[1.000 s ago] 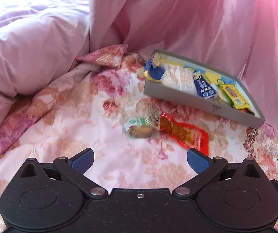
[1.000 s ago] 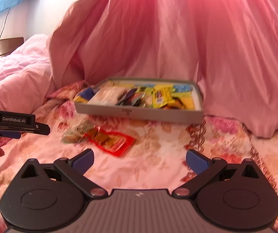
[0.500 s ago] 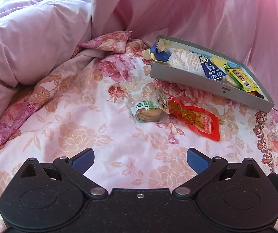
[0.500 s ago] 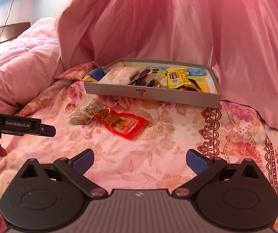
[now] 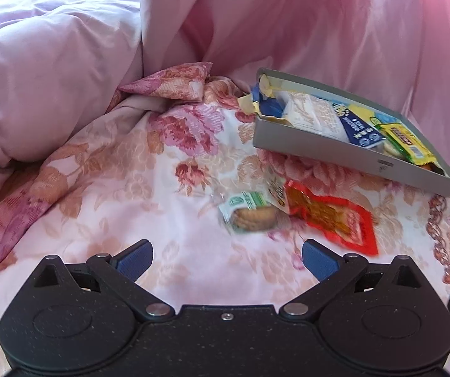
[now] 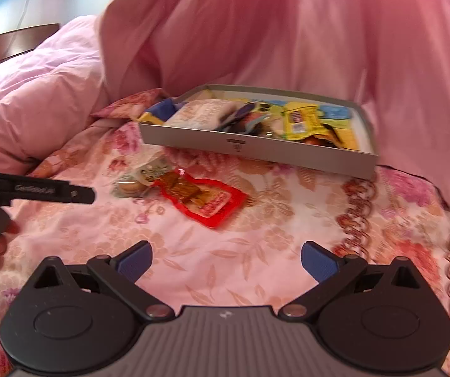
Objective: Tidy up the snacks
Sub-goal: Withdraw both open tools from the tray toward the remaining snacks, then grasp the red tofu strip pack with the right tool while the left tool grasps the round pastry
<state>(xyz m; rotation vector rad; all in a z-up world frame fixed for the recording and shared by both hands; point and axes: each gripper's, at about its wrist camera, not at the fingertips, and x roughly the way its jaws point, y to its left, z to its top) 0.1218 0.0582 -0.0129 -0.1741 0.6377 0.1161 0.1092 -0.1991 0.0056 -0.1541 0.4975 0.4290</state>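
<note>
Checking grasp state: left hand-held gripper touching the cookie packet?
Apart. Left wrist view shows bedspread between the open left hand-held gripper and the cookie packet.

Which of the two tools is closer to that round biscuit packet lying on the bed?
Left, by a little. The left tool has the biscuit packet just ahead between its open fingers. The right tool sits farther back, with the packet ahead to its left.

A grey tray (image 5: pixel 334 149) holds mixed snack packets; a biscuit pack (image 5: pixel 250 215) and red pouch (image 5: pixel 334 216) lie touching, just beside it.
</note>
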